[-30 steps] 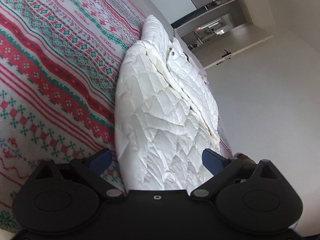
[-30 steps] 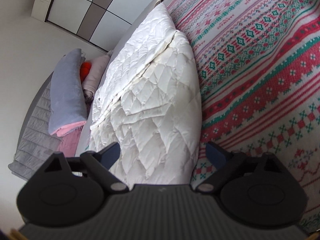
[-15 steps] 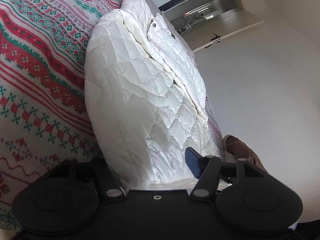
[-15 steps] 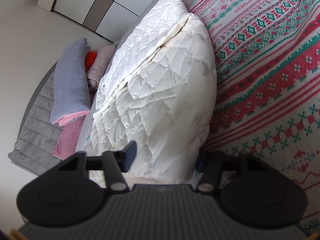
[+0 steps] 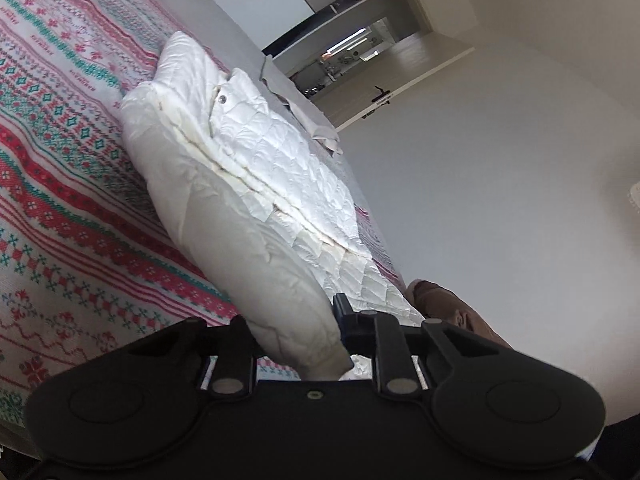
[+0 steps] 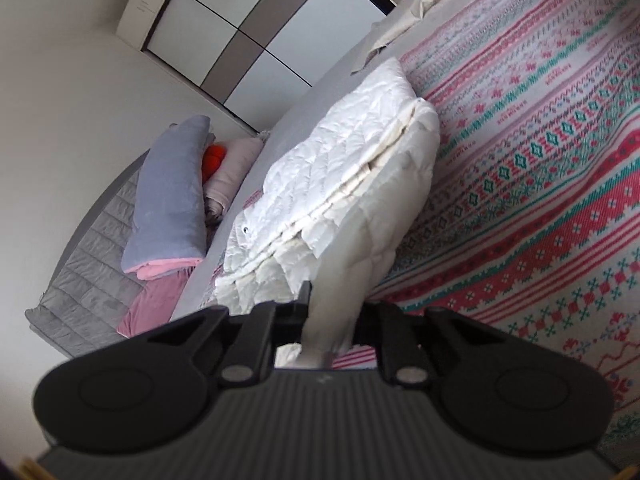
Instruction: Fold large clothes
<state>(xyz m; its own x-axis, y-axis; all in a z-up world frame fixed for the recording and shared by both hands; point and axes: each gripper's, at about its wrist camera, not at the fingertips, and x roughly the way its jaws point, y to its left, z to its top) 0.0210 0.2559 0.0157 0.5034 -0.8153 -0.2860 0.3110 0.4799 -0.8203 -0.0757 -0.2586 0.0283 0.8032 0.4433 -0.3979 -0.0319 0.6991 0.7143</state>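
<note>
A white quilted puffer jacket (image 5: 248, 184) lies folded lengthwise on a bed with a red, green and white patterned blanket (image 5: 60, 168). My left gripper (image 5: 296, 344) is shut on the jacket's near end and lifts that edge. In the right wrist view the same jacket (image 6: 352, 192) runs away from me, and my right gripper (image 6: 332, 328) is shut on its other near corner, also raised. The jacket's snap buttons show near the far end.
Grey and pink pillows (image 6: 168, 200) and an orange item lie by a grey quilted headboard (image 6: 84, 264). A wardrobe (image 6: 248, 28) stands behind. White wall, an open doorway (image 5: 360, 52) and a brown shoe (image 5: 444, 304) show beside the bed.
Both grippers went from open beside the jacket's near end to shut on it, and the gripped edge has lifted off the blanket.
</note>
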